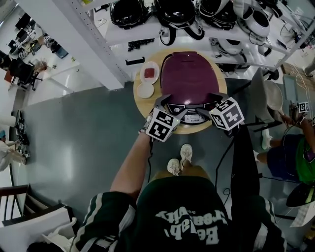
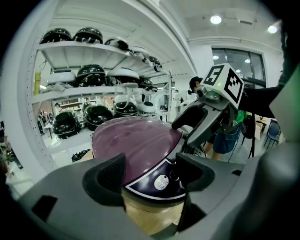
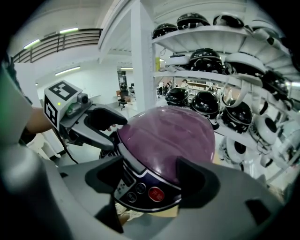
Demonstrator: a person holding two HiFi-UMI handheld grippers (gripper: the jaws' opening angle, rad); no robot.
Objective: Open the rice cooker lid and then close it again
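The rice cooker has a purple domed lid that lies shut, and it stands on a small round wooden table. Its dark control panel with a red button faces me. My left gripper is at the cooker's front left, open, with the front edge showing between its jaws. My right gripper is at the front right, open, and frames the lid and panel. In neither gripper view do the pads press on the cooker. Each gripper shows in the other's view: the right gripper, the left gripper.
A red-filled dish and a white dish sit on the table left of the cooker. White shelves with several helmets stand right behind the table. A white post runs at the left. A seated person is at the right.
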